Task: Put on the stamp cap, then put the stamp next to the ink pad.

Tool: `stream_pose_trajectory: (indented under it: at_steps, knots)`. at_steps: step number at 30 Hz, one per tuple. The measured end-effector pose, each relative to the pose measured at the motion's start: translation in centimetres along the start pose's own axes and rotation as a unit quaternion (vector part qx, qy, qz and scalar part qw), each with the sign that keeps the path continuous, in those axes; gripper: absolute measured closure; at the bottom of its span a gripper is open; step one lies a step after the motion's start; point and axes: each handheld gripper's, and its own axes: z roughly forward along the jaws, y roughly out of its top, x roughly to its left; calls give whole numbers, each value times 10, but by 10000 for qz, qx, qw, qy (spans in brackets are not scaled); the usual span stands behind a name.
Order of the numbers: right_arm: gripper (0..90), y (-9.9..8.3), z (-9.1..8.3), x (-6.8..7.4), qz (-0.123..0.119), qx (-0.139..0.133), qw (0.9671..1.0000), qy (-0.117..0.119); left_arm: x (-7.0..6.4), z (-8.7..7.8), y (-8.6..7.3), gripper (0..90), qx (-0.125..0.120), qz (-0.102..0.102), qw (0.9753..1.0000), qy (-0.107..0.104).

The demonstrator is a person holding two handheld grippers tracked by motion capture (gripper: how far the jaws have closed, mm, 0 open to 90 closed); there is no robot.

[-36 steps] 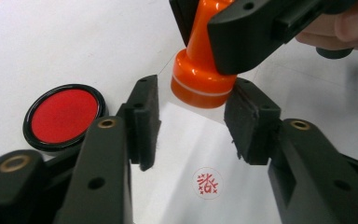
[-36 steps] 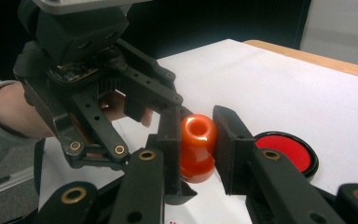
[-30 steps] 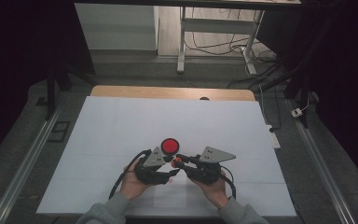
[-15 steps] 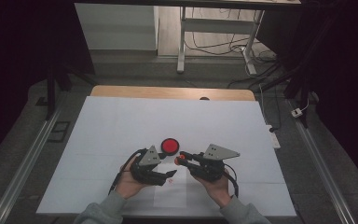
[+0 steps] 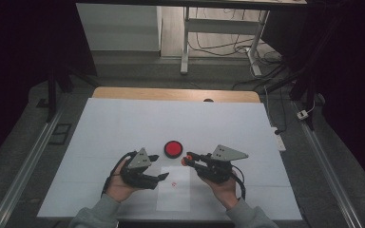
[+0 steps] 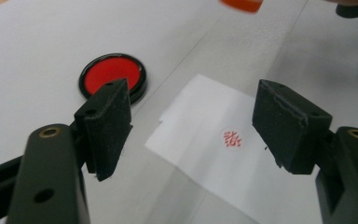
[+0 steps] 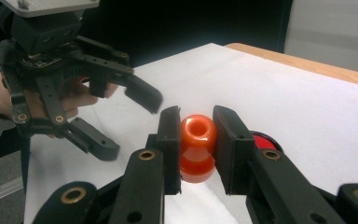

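Black two-jaw grippers (image 5: 164,176), brass-ringed pivots, grey triangular plates, seemingly grey sleeves (image 5: 97,213)

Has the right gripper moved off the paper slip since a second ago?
Yes. The right gripper, shut on the orange stamp, has drawn right, away from the slip, beside the red ink pad.

Surroundings, from my high view

I see a white table cover (image 5: 123,123) with a wooden table edge (image 5: 171,94) bare at the far side. Behind it, loose cables (image 5: 218,47) lie by a white frame leg (image 5: 185,42). A power strip (image 5: 279,137) sits off the right edge, and a metal rail (image 5: 28,161) runs along the left.
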Motion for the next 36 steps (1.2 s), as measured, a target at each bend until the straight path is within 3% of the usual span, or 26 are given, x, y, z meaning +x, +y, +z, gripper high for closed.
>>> stream_pose_trajectory:
  at_steps: [16,26,36]
  knots:
    - [722,2,-8,-10,3,-57,9998,-213,21,-35,-35,279,6,-430,9984,365]
    - [722,2,-9,-12,17,-33,9996,-274,26,-54,-58,277,8,-713,9960,538]
    - [721,1,-8,-15,2,6,9995,-307,28,-63,-68,272,32,-813,9946,647]
